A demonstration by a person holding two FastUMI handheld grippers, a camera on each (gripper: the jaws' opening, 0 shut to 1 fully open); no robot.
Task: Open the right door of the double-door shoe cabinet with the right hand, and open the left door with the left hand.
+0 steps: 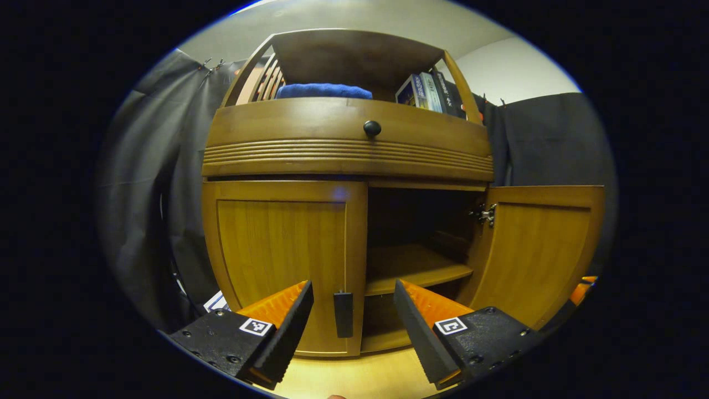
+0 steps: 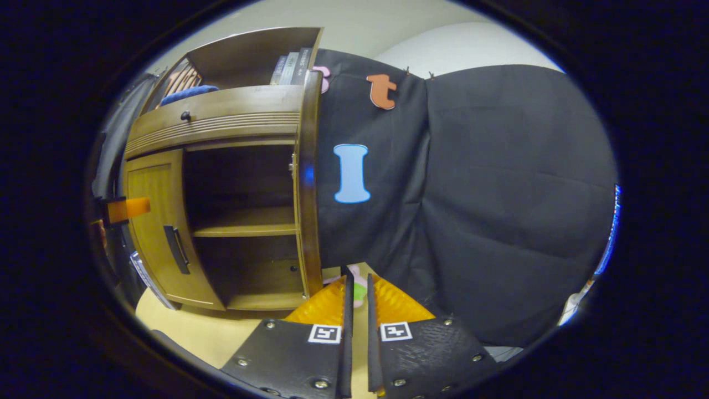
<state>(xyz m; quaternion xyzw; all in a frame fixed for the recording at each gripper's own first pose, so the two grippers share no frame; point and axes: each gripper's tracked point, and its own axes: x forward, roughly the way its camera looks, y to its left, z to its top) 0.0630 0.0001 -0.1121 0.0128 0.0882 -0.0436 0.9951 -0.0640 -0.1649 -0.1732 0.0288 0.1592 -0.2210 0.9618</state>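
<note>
right door (image 1: 534,252) ajar (left door (image 1: 282,260) flush)

The upper interior of the brown wooden double-door shoe cabinet (image 1: 343,144) lay in deep shadow in the left gripper view; any contents there could not be made out. The spines of the upright books on the top shelf (image 1: 429,91) were too small to read. In the right gripper view, the open right door (image 2: 308,183) appeared edge-on, with its face hidden. A small pink and green object (image 2: 359,285) behind the fingertips was mostly covered and could not be identified.
</note>
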